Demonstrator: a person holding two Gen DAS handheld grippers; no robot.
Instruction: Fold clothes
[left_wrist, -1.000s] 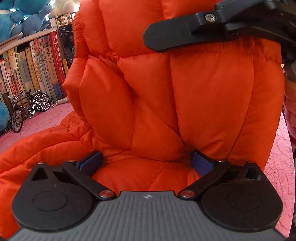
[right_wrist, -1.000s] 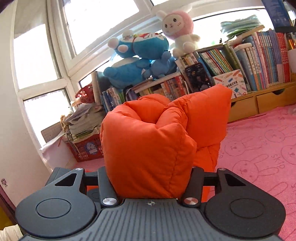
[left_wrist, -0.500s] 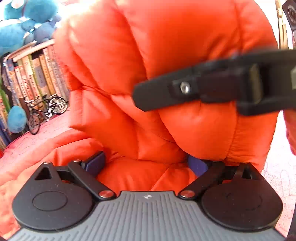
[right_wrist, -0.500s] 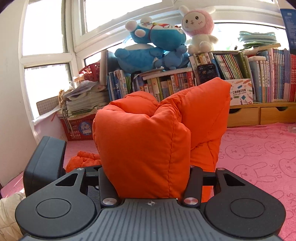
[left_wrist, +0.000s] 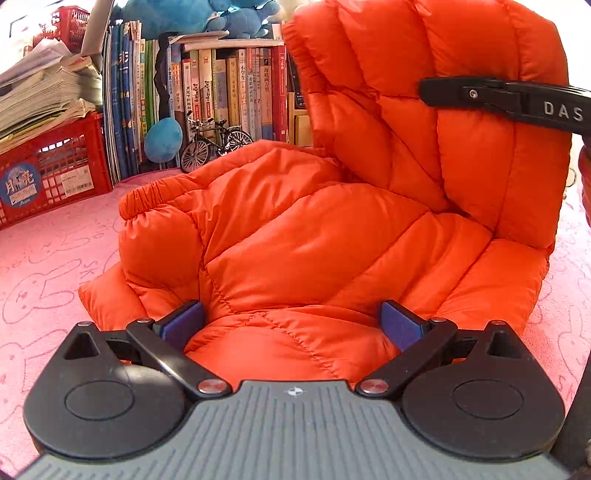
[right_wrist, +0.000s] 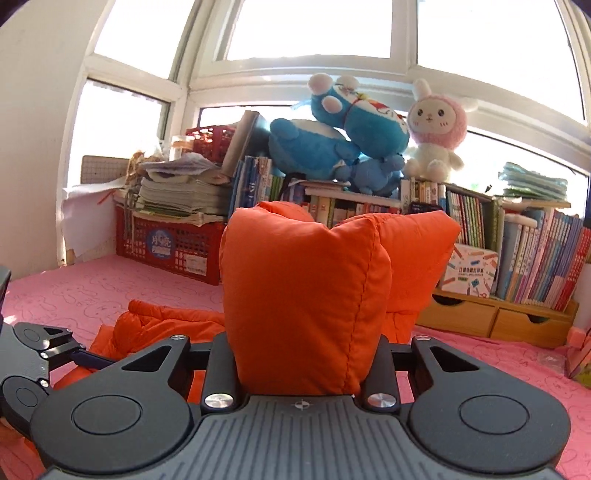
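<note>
An orange puffy jacket (left_wrist: 314, 240) lies on the pink mat, its right part lifted upright. My left gripper (left_wrist: 291, 317) rests low on it; its jaws are opening wide, quilted fabric bulges between the blue pads (left_wrist: 399, 325), and they do not clamp it. My right gripper (right_wrist: 301, 354) is closing on a thick upright fold of the jacket (right_wrist: 303, 295), which is squeezed between its black fingers. One finger of the right gripper (left_wrist: 498, 99) crosses the lifted part in the left wrist view. The left gripper (right_wrist: 37, 354) shows at the left edge of the right wrist view.
A pink rabbit-patterned mat (left_wrist: 55, 258) carries everything. Behind it stand a red crate (left_wrist: 48, 173) under stacked papers, rows of books (left_wrist: 221, 92), a small model bicycle (left_wrist: 214, 144), plush toys (right_wrist: 332, 147) and wooden drawers (right_wrist: 498, 321) below the windows.
The left view has swung left, bringing the crate and mat into sight; the lifted jacket part and the right finger now sit farther right. The right view has rolled, and its fold looks squeezed narrower.
</note>
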